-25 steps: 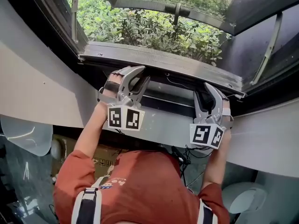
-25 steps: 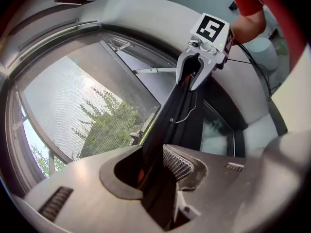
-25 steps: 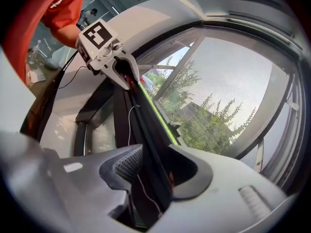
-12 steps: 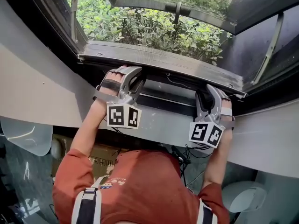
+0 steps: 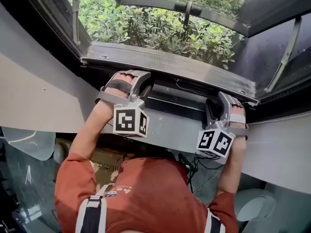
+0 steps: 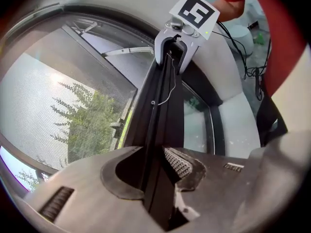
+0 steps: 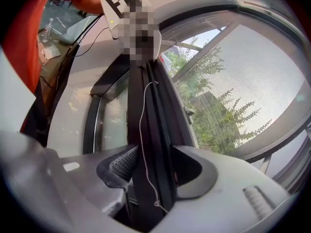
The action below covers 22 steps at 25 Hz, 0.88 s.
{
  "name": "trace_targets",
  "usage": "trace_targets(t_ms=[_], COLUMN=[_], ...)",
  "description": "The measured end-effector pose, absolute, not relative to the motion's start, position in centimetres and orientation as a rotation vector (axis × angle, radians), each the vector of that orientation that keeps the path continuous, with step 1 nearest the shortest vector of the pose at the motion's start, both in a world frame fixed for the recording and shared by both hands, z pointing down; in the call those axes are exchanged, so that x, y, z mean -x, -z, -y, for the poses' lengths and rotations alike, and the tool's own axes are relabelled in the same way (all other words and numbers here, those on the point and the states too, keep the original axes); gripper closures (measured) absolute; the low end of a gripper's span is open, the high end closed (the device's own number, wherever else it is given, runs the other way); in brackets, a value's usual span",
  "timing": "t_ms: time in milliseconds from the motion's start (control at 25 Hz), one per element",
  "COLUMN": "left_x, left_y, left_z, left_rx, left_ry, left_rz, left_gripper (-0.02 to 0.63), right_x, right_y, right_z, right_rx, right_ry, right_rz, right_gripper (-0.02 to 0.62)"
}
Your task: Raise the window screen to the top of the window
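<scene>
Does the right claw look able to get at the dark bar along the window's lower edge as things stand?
Probably yes: the right claw straddles the dark bar, its jaws opening with the bar between them, and nothing else stands in the way.

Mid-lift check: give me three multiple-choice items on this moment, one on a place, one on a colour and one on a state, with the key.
1. Where is the bar?
A. between the fingers of both grippers
B. beside them, untouched
C. out of view
2. The person's shirt is:
A. blue
B. rust red
C. white
3. The sash is:
A. shut
B. missing
C. swung open

Key
1 A: the bar runs between the fingers of the left gripper, which is closing on it, and of the right gripper, which is opening.
2 B: the head view shows rust-red cloth.
3 C: the sash tilts outward over the plants.
</scene>
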State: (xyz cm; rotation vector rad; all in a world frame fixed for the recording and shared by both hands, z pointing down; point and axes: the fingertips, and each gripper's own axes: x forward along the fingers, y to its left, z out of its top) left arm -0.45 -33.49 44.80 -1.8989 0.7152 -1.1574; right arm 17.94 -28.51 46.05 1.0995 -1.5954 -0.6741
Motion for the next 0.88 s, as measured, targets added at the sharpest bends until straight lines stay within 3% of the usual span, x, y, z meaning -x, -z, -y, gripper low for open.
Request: trace_targets(t_ms=[400, 560, 880], left_x=[0.46, 0.27, 0.43], left_y=[-44.99, -45.58, -44.64], left_z=[33.51, 33.31, 33.06], left_rx=[1.947, 1.919, 1.914], left_ry=[1.158, 1.178, 1.159], left_rz=[-0.697, -0.734, -0.706], left_gripper=[0.492, 0.441, 0.456], right_x=[-17.41, -17.49, -17.42], right_y=[-46.00, -46.18, -45.25], right_z=[28.43, 28.33, 27.85], right_rx=[-1.087, -1.107, -1.108], right_ry=[0.550, 0.585, 0.595], right_rz=[1.719, 1.737, 1.779], right_gripper=[0.357, 0.362, 0.364])
